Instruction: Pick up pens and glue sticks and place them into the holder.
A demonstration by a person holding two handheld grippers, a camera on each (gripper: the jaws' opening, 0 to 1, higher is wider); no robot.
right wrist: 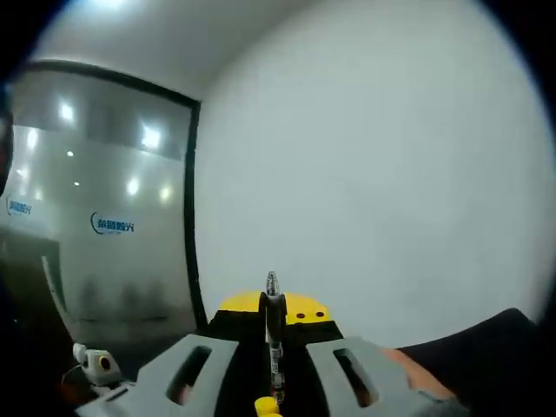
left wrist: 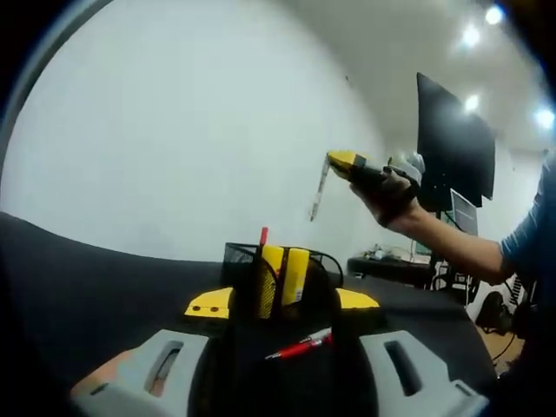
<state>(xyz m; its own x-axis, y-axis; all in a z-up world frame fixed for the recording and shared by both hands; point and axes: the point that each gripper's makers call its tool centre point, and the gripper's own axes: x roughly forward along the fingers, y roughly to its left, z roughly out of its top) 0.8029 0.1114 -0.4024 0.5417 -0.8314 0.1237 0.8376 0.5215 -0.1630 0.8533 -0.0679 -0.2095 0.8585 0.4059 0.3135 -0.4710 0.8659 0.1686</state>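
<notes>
Right gripper [left wrist: 340,162] is up in the air above the black mesh holder [left wrist: 280,280] with a pen [left wrist: 319,189] clamped in it. In the right gripper view that pen [right wrist: 274,343] sits pinched between the jaws, tip pointing away. The holder sits on the dark table [left wrist: 78,278] and already has two yellow glue sticks [left wrist: 286,276] plus a red pen [left wrist: 263,235] in it. Left gripper [left wrist: 280,347] hangs wide open just in front of the holder — another red pen [left wrist: 300,347] lies on the table between its jaws.

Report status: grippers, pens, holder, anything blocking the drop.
Right gripper shut on pen, raised above mesh holder. Left gripper open; red pen lies between its jaws. Two glue sticks already in holder. Nothing blocking.
</notes>
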